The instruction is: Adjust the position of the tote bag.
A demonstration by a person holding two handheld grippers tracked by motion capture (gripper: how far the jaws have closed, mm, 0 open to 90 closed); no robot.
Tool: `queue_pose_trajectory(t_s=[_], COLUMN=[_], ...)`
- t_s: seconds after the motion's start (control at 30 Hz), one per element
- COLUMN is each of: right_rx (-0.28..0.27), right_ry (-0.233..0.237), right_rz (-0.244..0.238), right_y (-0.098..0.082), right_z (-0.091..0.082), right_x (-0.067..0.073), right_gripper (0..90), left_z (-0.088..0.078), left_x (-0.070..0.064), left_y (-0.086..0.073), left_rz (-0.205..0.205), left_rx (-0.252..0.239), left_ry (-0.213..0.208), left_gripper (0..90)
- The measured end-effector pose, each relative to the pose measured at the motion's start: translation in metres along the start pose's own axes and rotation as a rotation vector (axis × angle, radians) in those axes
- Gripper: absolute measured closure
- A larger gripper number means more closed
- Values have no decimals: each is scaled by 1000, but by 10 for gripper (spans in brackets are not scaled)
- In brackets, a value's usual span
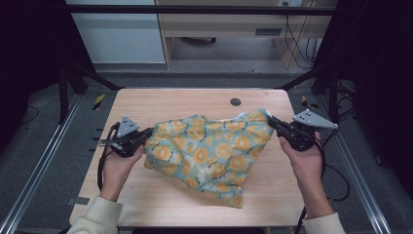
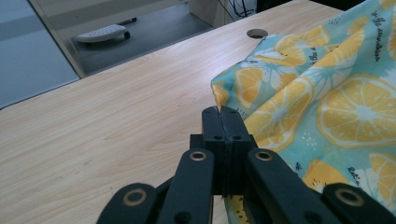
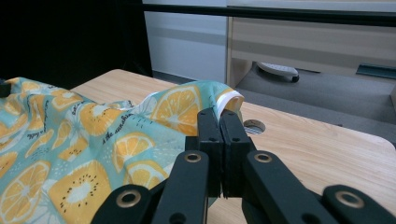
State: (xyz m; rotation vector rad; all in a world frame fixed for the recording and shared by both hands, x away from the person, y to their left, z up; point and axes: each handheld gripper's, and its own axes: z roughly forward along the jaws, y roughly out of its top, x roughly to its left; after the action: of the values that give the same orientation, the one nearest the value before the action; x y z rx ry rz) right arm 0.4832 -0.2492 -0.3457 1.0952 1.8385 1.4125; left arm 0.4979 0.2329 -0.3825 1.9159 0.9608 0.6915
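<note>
The cloth (image 1: 212, 148), printed with orange slices on a teal ground, is seen at the centre of the high view, on the wooden table (image 1: 160, 100). It is judged to be partway through being spread or lifted out: both upper corners have been taken up, but the middle sags in folds and the lower end lies crumpled towards the bottom centre of the frame. Flattening or folding is judged to be left.

At the left of the high view, the left gripper (image 1: 144, 136) is clamped on the cloth's left corner. In the left gripper view the jaws are pressed together at mid-frame, and the hem (image 2: 217, 108) is pinched right at their tips, the rest of the fabric spreading to the right.

At the right of the high view, the right gripper (image 1: 271, 120) is clamped on the opposite corner. In the right gripper view the white-edged corner (image 3: 229, 100) is gripped between the closed fingertips, curling just above them, with the fabric falling away to the lower left.
</note>
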Motion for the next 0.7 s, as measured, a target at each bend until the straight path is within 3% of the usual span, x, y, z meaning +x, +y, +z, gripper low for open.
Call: queue_pose_trajectory(t_s=[0.53,0.7], right_rx=[-1,-21], right_ry=[12,16], right_rz=[20,36], right_y=[-4,-2], right_z=[-1,-3], right_x=[-1,0], right_gripper=[891,891], left_z=[-4,-11], left_x=[2,4], left_y=[0,2], left_rz=[-21,-18], left_rx=[-11,-40], left_ry=[-10,-12], left_gripper=[900,900])
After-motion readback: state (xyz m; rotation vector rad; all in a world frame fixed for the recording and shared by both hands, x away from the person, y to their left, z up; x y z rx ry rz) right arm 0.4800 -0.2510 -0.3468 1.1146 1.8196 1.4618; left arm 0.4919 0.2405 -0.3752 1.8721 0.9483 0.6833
